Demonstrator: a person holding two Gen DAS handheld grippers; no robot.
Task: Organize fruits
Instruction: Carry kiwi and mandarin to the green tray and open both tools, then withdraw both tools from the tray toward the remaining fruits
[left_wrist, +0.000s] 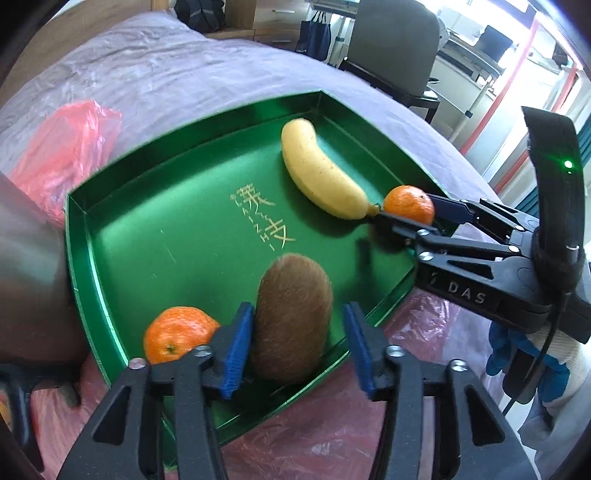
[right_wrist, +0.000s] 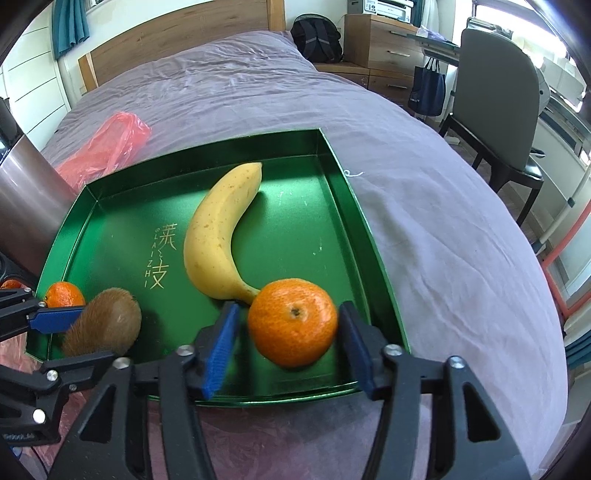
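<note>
While both tools reach down into a green tray (right_wrist: 347, 192) that lies on a bed with a purple cover (right_wrist: 424, 177), each has a fruit between its blue pads.

The left tool (left_wrist: 299, 343) is partly open around a brown kiwi (left_wrist: 291, 317) at the near edge of the tray. Its left pad (left_wrist: 236, 350) lies against the kiwi's side; the right pad stands clear, with green tray floor showing in the gap. The kiwi rests on the tray floor, not squeezed.

The right tool (right_wrist: 288, 347) is spread wide around a tangerine (right_wrist: 292, 321) in the tray's near right corner. The right pad (right_wrist: 356, 350) sits just at the fruit's side; whether it touches I cannot tell. The left pad is apart from it. The tangerine sits on the tray floor, stem dimple up.

A yellow banana (right_wrist: 218, 236) lies curved along the middle of the tray, its stem end touching the tangerine. A second tangerine (left_wrist: 177, 332) rests on the tray's near left side, just beside the left tool's left pad. Gold characters (left_wrist: 262, 218) are printed on the tray floor.

A red plastic bag (right_wrist: 107, 147) lies on the bed beyond the tray's far left corner, and pinkish plastic sheet (left_wrist: 325, 435) lies under the near edge
</note>
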